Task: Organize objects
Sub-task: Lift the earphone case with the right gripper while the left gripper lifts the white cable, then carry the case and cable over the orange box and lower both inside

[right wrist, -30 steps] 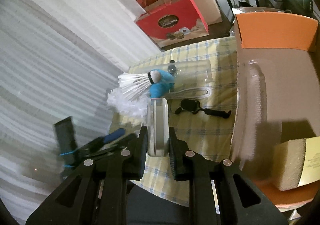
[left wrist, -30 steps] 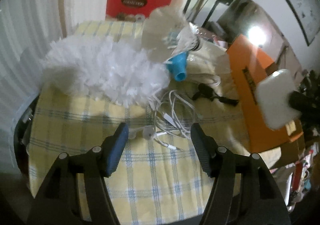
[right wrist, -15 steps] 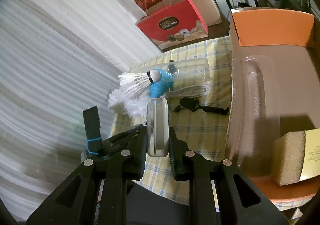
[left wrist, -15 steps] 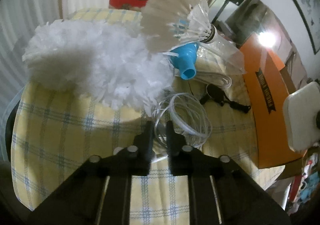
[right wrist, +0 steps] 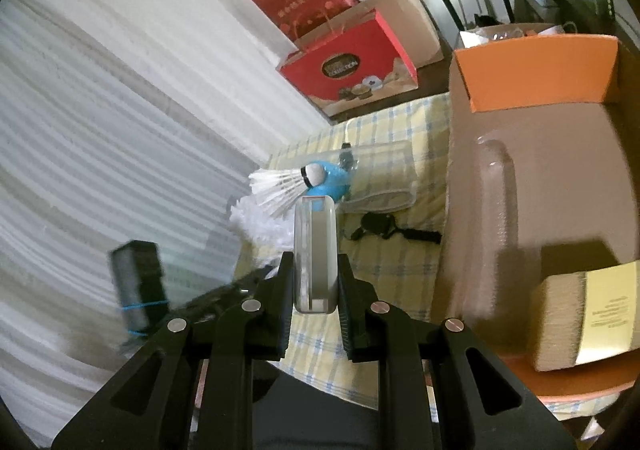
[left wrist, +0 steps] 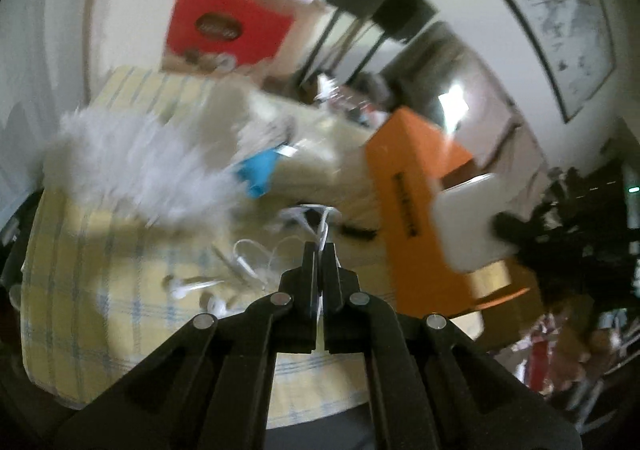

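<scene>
The left gripper [left wrist: 319, 250] has its jaws pinched together on a strand of the white earphone cable [left wrist: 256, 266], which rises out of the slot between them at frame centre. The rest of the cable trails down and left onto the yellow checked cloth [left wrist: 100, 290], with the two earbuds [left wrist: 180, 288] lying on the cloth left of the jaws. This view is motion-blurred. Above and left of the jaws sits the white fluffy duster [left wrist: 132, 165], its blue handle [left wrist: 258, 169] pointing toward frame centre. Bare cloth lies at lower left, out to its near edge. To the right the orange box [left wrist: 404, 185] stands as a wall just beside the cable.

The right gripper [right wrist: 314, 278] has its jaws clamped on the white case [right wrist: 314, 250], held edge-on and upright between the pads at frame centre. Beyond it, on the cloth, a shuttlecock [right wrist: 280, 185] rests against the duster's blue handle, with a clear plastic bag [right wrist: 384, 169] to their right and a small black strap [right wrist: 384, 228] nearer. The open box fills the right of this view; its brown inside holds a clear plastic piece [right wrist: 496, 185] and a tan and yellow block [right wrist: 580, 314] at lower right. The left gripper shows blurred at lower left, against the white ribbed curtain [right wrist: 100, 129].
</scene>
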The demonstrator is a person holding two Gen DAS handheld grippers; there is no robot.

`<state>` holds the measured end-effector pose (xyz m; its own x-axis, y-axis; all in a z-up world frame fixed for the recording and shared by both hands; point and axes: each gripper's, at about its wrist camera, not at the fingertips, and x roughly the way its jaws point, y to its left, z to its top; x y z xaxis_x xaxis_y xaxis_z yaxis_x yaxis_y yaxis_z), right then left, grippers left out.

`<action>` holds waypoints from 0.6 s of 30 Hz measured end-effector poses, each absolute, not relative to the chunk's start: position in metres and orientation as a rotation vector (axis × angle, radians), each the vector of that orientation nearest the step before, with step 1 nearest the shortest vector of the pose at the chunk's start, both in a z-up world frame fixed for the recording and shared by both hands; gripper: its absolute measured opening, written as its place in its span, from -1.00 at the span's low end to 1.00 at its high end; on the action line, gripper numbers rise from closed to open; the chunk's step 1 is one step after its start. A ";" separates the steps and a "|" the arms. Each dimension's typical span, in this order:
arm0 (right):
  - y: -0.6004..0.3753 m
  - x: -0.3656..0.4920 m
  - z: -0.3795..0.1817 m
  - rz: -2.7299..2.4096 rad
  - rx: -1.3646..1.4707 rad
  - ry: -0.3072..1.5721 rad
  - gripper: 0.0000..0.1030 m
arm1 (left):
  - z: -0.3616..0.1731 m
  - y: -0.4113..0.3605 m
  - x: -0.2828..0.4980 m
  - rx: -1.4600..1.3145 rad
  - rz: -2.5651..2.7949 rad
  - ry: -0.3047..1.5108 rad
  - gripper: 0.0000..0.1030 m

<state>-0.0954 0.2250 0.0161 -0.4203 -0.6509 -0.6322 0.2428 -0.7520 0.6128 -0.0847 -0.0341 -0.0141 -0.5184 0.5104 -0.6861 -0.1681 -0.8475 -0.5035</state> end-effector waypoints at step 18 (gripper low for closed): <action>0.278 -0.095 0.070 -2.339 1.169 -0.598 -0.64 | 0.111 0.023 -0.106 -0.990 2.299 -0.480 -0.97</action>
<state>-0.0951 0.2784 0.0700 -0.5361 -0.5710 -0.6217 0.2023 -0.8019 0.5621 -0.1062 0.0231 0.1106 -0.5536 0.6377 -0.5356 -0.3703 -0.7646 -0.5276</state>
